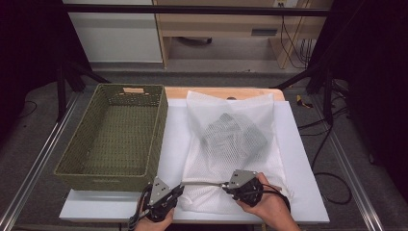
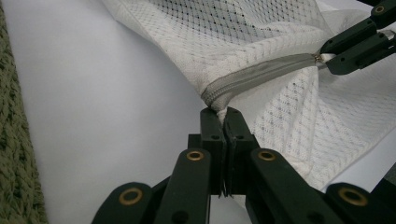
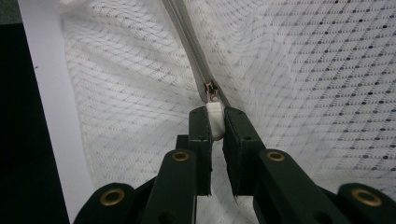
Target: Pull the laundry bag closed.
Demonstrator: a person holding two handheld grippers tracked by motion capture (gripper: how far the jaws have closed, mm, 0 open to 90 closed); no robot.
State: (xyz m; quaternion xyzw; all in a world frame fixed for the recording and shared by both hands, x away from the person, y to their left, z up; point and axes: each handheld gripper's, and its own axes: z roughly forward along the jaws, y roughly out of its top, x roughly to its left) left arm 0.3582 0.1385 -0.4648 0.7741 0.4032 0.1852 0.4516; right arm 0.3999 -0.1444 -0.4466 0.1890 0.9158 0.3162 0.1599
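Note:
A white mesh laundry bag [image 1: 231, 139] lies on the white table top with a dark grey garment [image 1: 233, 134] inside it. Along its near edge runs a grey zipper [image 2: 261, 74], pulled taut between both grippers. My left gripper [image 1: 179, 188] is shut on the bag's corner [image 2: 219, 111] at the zipper's end. My right gripper [image 1: 225, 185] is shut on the white zipper pull [image 3: 215, 119], just below the metal slider [image 3: 211, 91]. The right gripper's jaws show at the far right of the left gripper view [image 2: 327, 58].
A green woven basket [image 1: 103, 166] stands empty at the left, right beside the bag. The white table top [image 1: 308, 192] ends close to the hands. Cables lie on the floor at the right, and a black frame surrounds the table.

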